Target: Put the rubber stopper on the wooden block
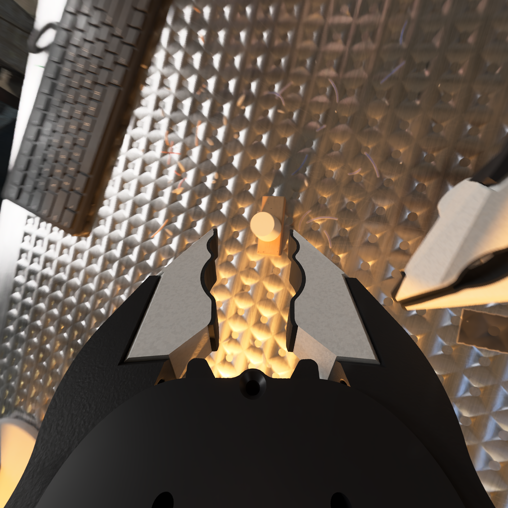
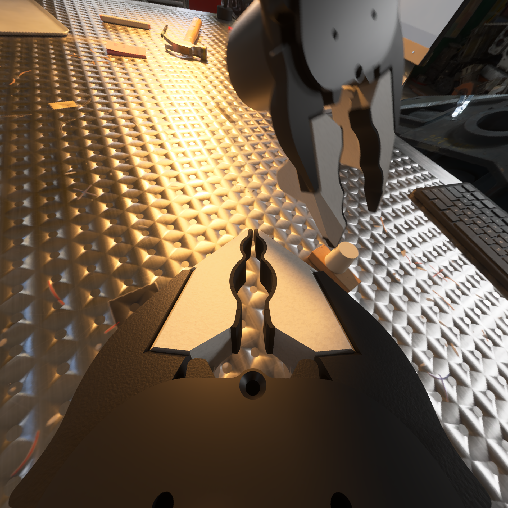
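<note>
A pale cylindrical rubber stopper (image 1: 265,226) stands upright on a small wooden block (image 1: 269,247) that lies flat on the embossed metal table. My left gripper (image 1: 253,233) is open and empty, held above the stopper with a finger on either side and not touching it. In the right wrist view the stopper (image 2: 342,257) sits on the block (image 2: 349,280) under the left gripper (image 2: 354,220). My right gripper (image 2: 253,232) is shut on nothing, low over the table just left of the block; it also shows in the left wrist view (image 1: 453,247).
A black keyboard (image 1: 68,110) lies beside the block, at the right in the right wrist view (image 2: 472,220), below a dark monitor (image 2: 467,68). A hammer (image 2: 187,41), two flat red pieces (image 2: 125,49) and a grey slab (image 2: 27,22) lie far off.
</note>
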`<state>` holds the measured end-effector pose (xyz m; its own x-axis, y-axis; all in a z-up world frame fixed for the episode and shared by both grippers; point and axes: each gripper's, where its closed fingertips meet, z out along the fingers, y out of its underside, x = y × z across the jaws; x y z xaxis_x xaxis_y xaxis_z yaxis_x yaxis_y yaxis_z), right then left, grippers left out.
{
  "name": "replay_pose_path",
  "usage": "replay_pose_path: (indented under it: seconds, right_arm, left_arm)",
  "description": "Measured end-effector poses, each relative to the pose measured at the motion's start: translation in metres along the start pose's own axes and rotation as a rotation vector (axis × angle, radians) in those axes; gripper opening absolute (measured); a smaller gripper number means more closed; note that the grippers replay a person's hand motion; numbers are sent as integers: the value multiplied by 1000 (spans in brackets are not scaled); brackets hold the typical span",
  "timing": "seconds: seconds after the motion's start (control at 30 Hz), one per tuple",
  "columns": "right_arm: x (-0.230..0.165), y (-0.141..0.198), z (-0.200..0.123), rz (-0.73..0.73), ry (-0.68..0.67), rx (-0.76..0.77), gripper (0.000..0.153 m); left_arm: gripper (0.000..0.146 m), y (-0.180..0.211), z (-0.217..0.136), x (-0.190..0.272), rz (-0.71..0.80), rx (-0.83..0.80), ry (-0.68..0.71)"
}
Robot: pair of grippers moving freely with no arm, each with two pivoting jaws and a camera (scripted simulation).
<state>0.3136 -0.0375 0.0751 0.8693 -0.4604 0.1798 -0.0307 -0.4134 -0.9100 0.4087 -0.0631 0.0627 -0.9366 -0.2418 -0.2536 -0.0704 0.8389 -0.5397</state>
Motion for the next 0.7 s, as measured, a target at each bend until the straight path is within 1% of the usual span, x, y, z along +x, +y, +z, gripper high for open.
replay_pose_path:
  seconds: [0.1,0.17,0.23,0.27,0.33,0.4,0.47,0.53,0.57,0.63,0.7]
  right_arm:
    - [10,-6,-1,-6,29,25,2]
    - [23,-15,-4,2,62,70,8]
    - [47,-26,-11,11,154,141,16]
    - [61,-32,-17,22,207,188,20]
    - [90,-39,-26,91,292,282,29]
    - [116,-37,-28,216,328,332,42]
    - [137,-28,-21,345,320,336,57]
    - [151,-16,-6,432,300,282,73]
    - [155,-10,1,449,299,243,78]
    - [157,-6,15,432,293,182,82]
    - [155,-8,25,411,271,165,83]
  left_arm:
    - [49,-2,-29,-10,-63,118,-73]
    - [49,-3,-51,-19,-139,233,-136]
    - [53,-1,-73,-37,-228,363,-248]
    - [55,3,-84,-50,-287,423,-333]
    - [59,21,-100,-75,-411,513,-512]
    - [64,40,-106,-84,-489,552,-589]
    - [68,59,-100,-85,-549,537,-598]
    - [67,73,-88,-78,-604,519,-549]
    - [66,76,-81,-72,-628,522,-505]
    - [63,79,-71,-58,-673,546,-406]
    - [61,81,-62,-42,-693,546,-294]
